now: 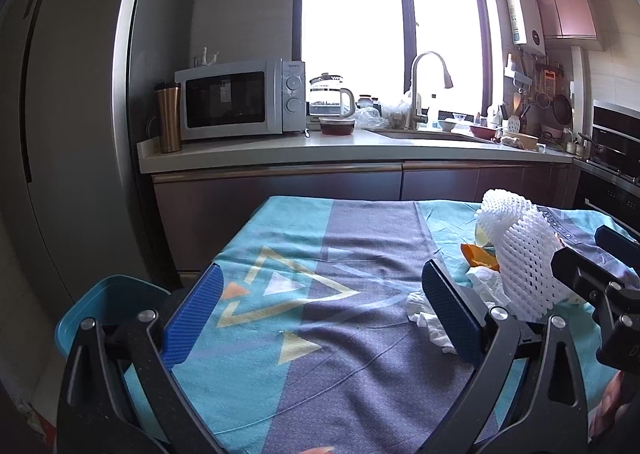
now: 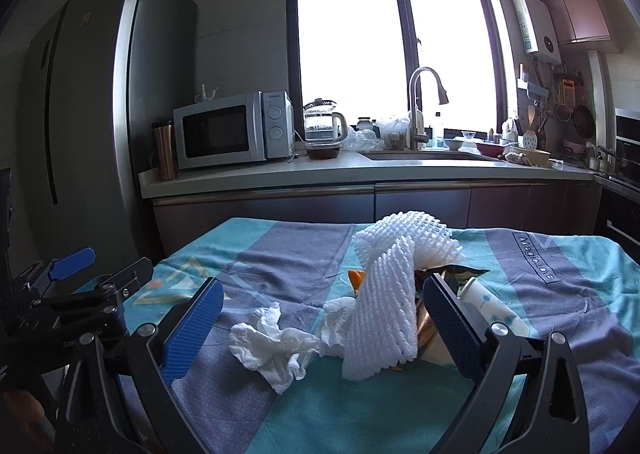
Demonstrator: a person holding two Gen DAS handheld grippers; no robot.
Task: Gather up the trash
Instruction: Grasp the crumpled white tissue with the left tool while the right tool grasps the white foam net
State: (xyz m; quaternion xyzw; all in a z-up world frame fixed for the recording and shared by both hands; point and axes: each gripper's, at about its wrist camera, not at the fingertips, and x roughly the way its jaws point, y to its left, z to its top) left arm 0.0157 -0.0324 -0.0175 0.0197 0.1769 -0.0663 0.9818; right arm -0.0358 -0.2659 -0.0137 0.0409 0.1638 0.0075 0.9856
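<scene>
A pile of trash lies on the cloth-covered table (image 2: 560, 294): white foam fruit netting (image 2: 384, 294), a crumpled white tissue (image 2: 276, 346), orange peel (image 2: 356, 278), a dark foil wrapper (image 2: 460, 272) and a white tube (image 2: 496, 310). My right gripper (image 2: 320, 326) is open, its jaws standing on either side of the tissue and netting, just short of them. My left gripper (image 1: 320, 310) is open and empty over the bare cloth, left of the pile; the netting (image 1: 524, 254), tissue (image 1: 432, 318) and peel (image 1: 480, 256) show at its right.
A teal bin (image 1: 108, 306) stands below the table's left edge. Beyond the table runs a kitchen counter (image 1: 352, 151) with a microwave (image 1: 240, 97), kettle, sink and faucet. A tall fridge (image 1: 68, 113) stands at the left.
</scene>
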